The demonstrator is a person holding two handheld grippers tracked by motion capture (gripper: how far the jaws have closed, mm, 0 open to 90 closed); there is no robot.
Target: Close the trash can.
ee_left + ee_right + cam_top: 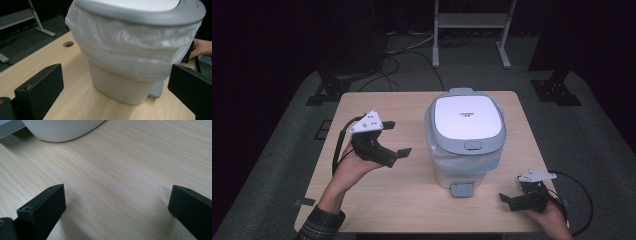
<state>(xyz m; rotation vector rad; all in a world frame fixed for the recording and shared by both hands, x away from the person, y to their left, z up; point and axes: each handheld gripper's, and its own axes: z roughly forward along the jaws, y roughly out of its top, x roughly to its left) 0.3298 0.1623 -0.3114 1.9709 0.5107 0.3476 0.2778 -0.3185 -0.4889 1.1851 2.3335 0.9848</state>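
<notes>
A white bin (465, 137) with a grey lid (467, 122) is seen near the middle of the table (377, 210), a little toward the right and far side. A thin plastic bag (130, 47) is folded over its rim and held under the lid, probably so that it does not slip inside. A grey pedal (462, 188) sticks out at the foot of the bin, on the person's side, where it can be pressed from the front.

The left gripper (394, 138) is held above the table just beside the bin, at its left, and is pointed at the bin's side. Its jaws are spread wide and nothing is between them; in the left gripper view the bagged wall of the bin is framed between the two black jaws, not touched. It is judged that a reach toward the bin or its bag is being prepared.

The right gripper (508, 199) is kept low at the near right corner of the table, near the pedal but apart from it. Its jaws are also wide, and bare wood lies between them in the right gripper view.

The table is of pale wood with fine grain, and a round cable hole (68, 44) is cut in it. It stands on grey carpet (592, 150). The room behind is dark; a metal stand (472, 22) and some cables (394, 62) are seen on the floor.
</notes>
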